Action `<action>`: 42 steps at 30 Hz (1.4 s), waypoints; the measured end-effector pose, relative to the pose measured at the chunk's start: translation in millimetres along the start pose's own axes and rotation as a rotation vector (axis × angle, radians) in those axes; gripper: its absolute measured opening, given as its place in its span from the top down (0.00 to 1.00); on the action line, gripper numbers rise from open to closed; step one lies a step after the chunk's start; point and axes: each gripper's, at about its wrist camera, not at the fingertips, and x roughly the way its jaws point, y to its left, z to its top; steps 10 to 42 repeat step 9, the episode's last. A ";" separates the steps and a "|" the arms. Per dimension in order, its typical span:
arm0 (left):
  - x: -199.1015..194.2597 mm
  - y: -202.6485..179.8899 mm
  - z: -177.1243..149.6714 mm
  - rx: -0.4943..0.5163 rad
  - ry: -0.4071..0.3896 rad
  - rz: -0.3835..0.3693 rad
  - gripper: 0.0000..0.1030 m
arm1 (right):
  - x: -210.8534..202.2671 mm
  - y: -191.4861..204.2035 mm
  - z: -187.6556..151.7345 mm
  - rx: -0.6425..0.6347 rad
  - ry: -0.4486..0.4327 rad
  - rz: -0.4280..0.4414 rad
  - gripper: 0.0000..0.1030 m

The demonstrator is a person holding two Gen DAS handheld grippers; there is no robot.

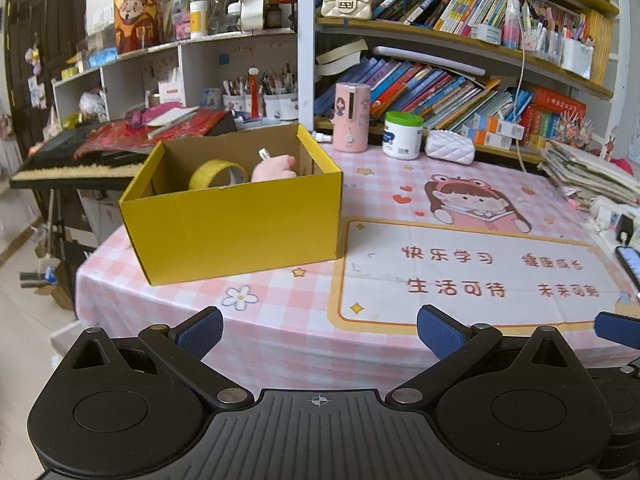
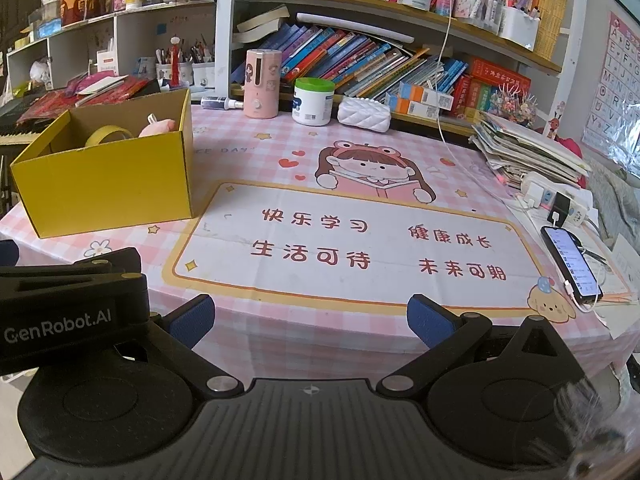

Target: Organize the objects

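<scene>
A yellow cardboard box (image 1: 236, 220) stands open on the left part of the table; it also shows in the right wrist view (image 2: 108, 184). Inside it lie a roll of yellow tape (image 1: 216, 174) and a pink plush toy (image 1: 276, 168), also seen in the right wrist view as the tape (image 2: 108, 134) and the plush (image 2: 158, 126). My left gripper (image 1: 320, 332) is open and empty, held near the table's front edge. My right gripper (image 2: 312, 320) is open and empty beside it; the left gripper's body (image 2: 68, 304) shows at its left.
A pink checked tablecloth (image 2: 340, 240) covers the table. At the back stand a pink dispenser (image 2: 262, 84), a white jar with a green lid (image 2: 313, 101) and a white quilted pouch (image 2: 364, 114). A paper stack (image 2: 528, 152), a power strip (image 2: 560, 200) and a phone (image 2: 570, 264) lie at the right.
</scene>
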 end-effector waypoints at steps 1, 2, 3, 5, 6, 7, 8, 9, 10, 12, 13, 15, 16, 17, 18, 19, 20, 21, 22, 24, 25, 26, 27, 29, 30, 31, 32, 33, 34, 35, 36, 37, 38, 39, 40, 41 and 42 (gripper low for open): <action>0.2 -0.9 -0.1 0.007 -0.002 0.008 0.00 | 1.2 0.8 -0.5 -0.002 0.003 0.000 0.00; 0.4 -1.1 -0.4 0.011 -0.002 0.012 0.00 | 2.1 1.8 -1.2 -0.003 0.008 0.001 0.00; 1.0 -1.2 -0.5 0.012 0.000 0.013 0.00 | 3.3 2.0 -1.2 -0.005 0.012 0.002 0.00; 2.2 -1.1 0.5 0.010 0.005 0.012 0.00 | 5.0 2.6 -1.8 -0.006 0.019 0.003 0.00; 2.4 -0.8 0.8 0.011 0.007 0.012 0.00 | 5.9 3.1 -1.5 -0.007 0.021 0.005 0.00; 2.5 -0.3 1.1 0.011 0.009 0.009 0.00 | 6.6 3.0 -1.4 -0.007 0.023 0.007 0.00; 2.7 0.2 1.6 0.010 0.010 0.003 0.00 | 7.2 2.7 -1.5 -0.006 0.024 0.010 0.00; 2.5 0.7 2.2 0.010 0.011 -0.009 0.00 | 7.4 2.4 -1.5 -0.004 0.024 0.014 0.00; 2.5 0.7 2.2 0.010 0.011 -0.009 0.00 | 7.4 2.4 -1.5 -0.004 0.024 0.014 0.00; 2.5 0.7 2.2 0.010 0.011 -0.009 0.00 | 7.4 2.4 -1.5 -0.004 0.024 0.014 0.00; 2.5 0.7 2.2 0.010 0.011 -0.009 0.00 | 7.4 2.4 -1.5 -0.004 0.024 0.014 0.00; 2.5 0.7 2.2 0.010 0.011 -0.009 0.00 | 7.4 2.4 -1.5 -0.004 0.024 0.014 0.00; 2.5 0.7 2.2 0.010 0.011 -0.009 0.00 | 7.4 2.4 -1.5 -0.004 0.024 0.014 0.00; 2.5 0.7 2.2 0.010 0.011 -0.009 0.00 | 7.4 2.4 -1.5 -0.004 0.024 0.014 0.00; 2.5 0.7 2.2 0.010 0.011 -0.009 0.00 | 7.4 2.4 -1.5 -0.004 0.024 0.014 0.00; 2.5 0.7 2.2 0.010 0.011 -0.009 0.00 | 7.4 2.4 -1.5 -0.004 0.024 0.014 0.00; 2.5 0.7 2.2 0.010 0.011 -0.009 0.00 | 7.4 2.4 -1.5 -0.004 0.024 0.014 0.00; 2.5 0.7 2.2 0.010 0.011 -0.009 0.00 | 7.4 2.4 -1.5 -0.004 0.024 0.014 0.00; 2.5 0.7 2.2 0.010 0.011 -0.009 0.00 | 7.4 2.4 -1.5 -0.004 0.024 0.014 0.00; 2.5 0.7 2.2 0.010 0.011 -0.009 0.00 | 7.4 2.4 -1.5 -0.004 0.024 0.014 0.00; 2.5 0.7 2.2 0.010 0.011 -0.009 0.00 | 7.4 2.4 -1.5 -0.004 0.024 0.014 0.00; 2.5 0.7 2.2 0.010 0.011 -0.009 0.00 | 7.4 2.4 -1.5 -0.004 0.024 0.014 0.00; 2.5 0.7 2.2 0.010 0.011 -0.009 0.00 | 7.4 2.4 -1.5 -0.004 0.024 0.014 0.00; 2.5 0.7 2.2 0.010 0.011 -0.009 0.00 | 7.4 2.4 -1.5 -0.004 0.024 0.014 0.00; 2.5 0.7 2.2 0.010 0.011 -0.009 0.00 | 7.4 2.4 -1.5 -0.004 0.024 0.014 0.00; 2.5 0.7 2.2 0.010 0.011 -0.009 0.00 | 7.4 2.4 -1.5 -0.004 0.024 0.014 0.00; 2.5 0.7 2.2 0.010 0.011 -0.009 0.00 | 7.4 2.4 -1.5 -0.004 0.024 0.014 0.00; 2.5 0.7 2.2 0.010 0.011 -0.009 0.00 | 7.4 2.4 -1.5 -0.004 0.024 0.014 0.00; 2.5 0.7 2.2 0.010 0.011 -0.009 0.00 | 7.4 2.4 -1.5 -0.004 0.024 0.014 0.00; 2.5 0.7 2.2 0.010 0.011 -0.009 0.00 | 7.4 2.4 -1.5 -0.004 0.024 0.014 0.00; 2.5 0.7 2.2 0.010 0.011 -0.009 0.00 | 7.4 2.4 -1.5 -0.004 0.024 0.014 0.00; 2.5 0.7 2.2 0.010 0.011 -0.009 0.00 | 7.4 2.4 -1.5 -0.004 0.024 0.014 0.00; 2.5 0.7 2.2 0.010 0.011 -0.009 0.00 | 7.4 2.4 -1.5 -0.004 0.024 0.014 0.00; 2.5 0.7 2.2 0.010 0.011 -0.009 0.00 | 7.4 2.4 -1.5 -0.004 0.024 0.014 0.00; 2.5 0.7 2.2 0.010 0.011 -0.009 0.00 | 7.4 2.4 -1.5 -0.004 0.024 0.014 0.00; 2.5 0.7 2.2 0.010 0.011 -0.009 0.00 | 7.4 2.4 -1.5 -0.004 0.024 0.014 0.00; 2.5 0.7 2.2 0.010 0.011 -0.009 0.00 | 7.4 2.4 -1.5 -0.004 0.024 0.014 0.00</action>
